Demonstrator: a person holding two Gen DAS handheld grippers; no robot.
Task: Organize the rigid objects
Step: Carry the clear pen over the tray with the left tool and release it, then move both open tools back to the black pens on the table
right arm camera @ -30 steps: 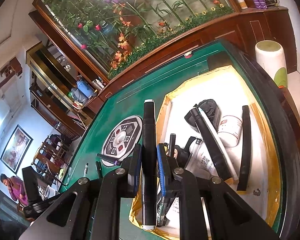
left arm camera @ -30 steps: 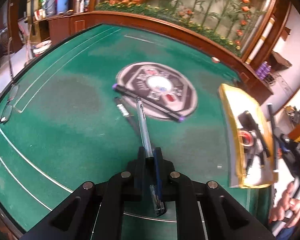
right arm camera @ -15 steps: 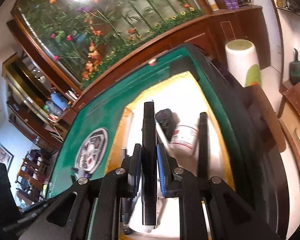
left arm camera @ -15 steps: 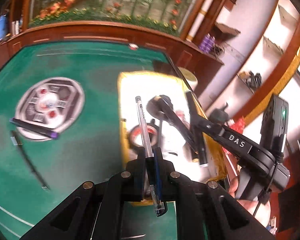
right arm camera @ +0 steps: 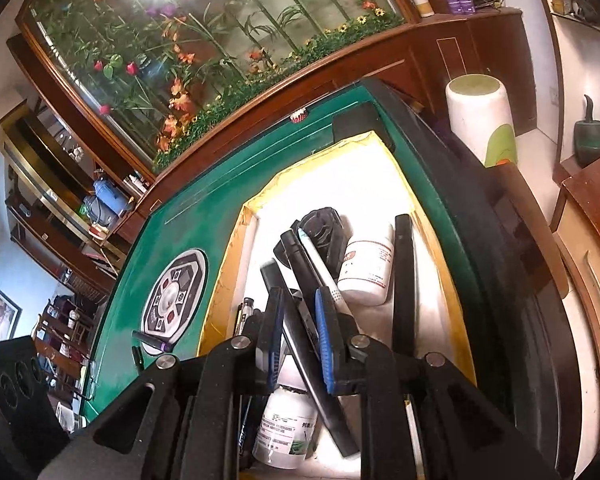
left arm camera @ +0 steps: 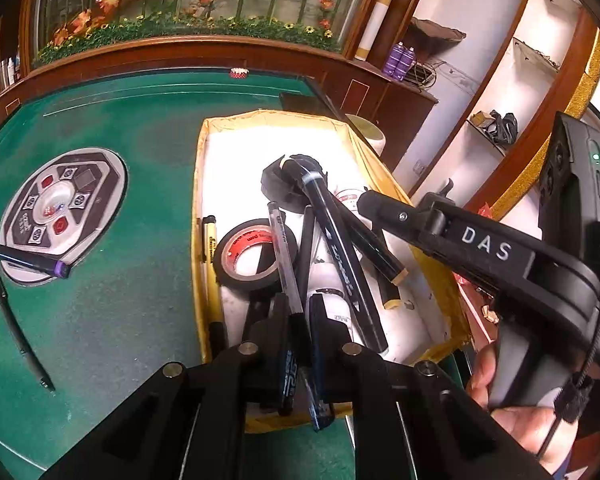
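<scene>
My left gripper hangs over the near end of a yellow-rimmed white tray. Its jaws are opening, and a clear pen lies loose between them, its far end on a roll of black tape. My right gripper is over the same tray. A black marker lies slanted across the gap between its blue pads, which do not clamp it. In the left wrist view that right gripper reaches in from the right. A purple-capped marker and a thin black pen lie on the green table.
The tray holds several pens and markers, a white bottle and a black bar. A round control panel is set into the table's middle. A white stool stands past the table's right edge. A person's hand grips the right handle.
My left gripper swung right from the open table to over the tray with the clear pen, then its jaws widened. The black marker in my right gripper went from straight to slanted.
</scene>
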